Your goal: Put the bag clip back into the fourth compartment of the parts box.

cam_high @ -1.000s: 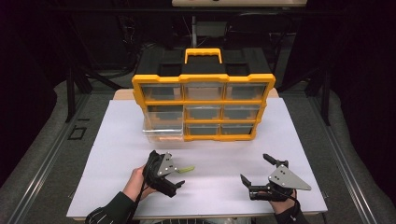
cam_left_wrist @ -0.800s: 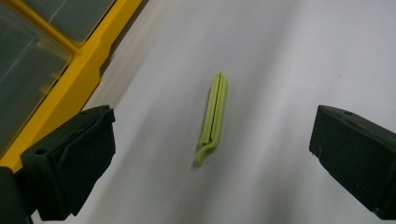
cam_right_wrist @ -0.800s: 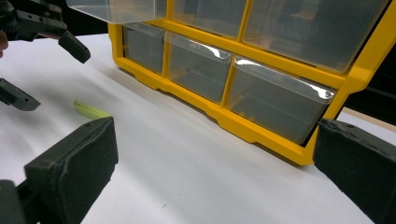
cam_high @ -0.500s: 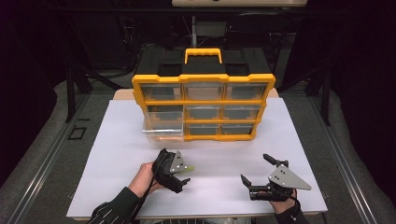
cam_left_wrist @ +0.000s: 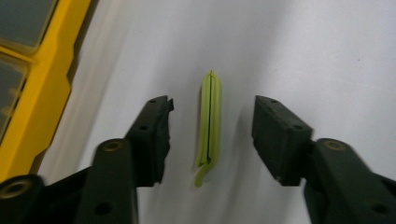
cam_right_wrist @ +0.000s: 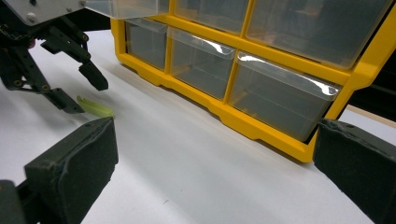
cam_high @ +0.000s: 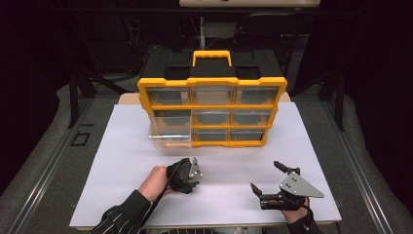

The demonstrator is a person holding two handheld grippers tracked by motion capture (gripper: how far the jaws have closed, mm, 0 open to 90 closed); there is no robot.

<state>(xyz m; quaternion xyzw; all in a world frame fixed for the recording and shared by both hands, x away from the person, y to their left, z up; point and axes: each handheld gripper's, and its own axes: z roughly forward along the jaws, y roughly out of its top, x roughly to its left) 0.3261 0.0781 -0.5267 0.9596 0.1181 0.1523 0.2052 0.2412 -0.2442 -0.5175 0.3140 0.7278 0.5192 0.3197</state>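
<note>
One green clip, two grippers, nine drawers

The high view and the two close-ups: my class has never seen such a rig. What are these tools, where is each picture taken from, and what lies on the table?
A person holds hand-operated tongs in each hand. The high view looks down on a white table; the close-ups come from cameras riding on each tool. A yellow drawer organizer stands at the back, one clear drawer pulled out. The left tongs straddle a small green clip-like piece; their jaws have just been closing but are not yet touching it. The right tongs rest open, holding nothing.
</note>
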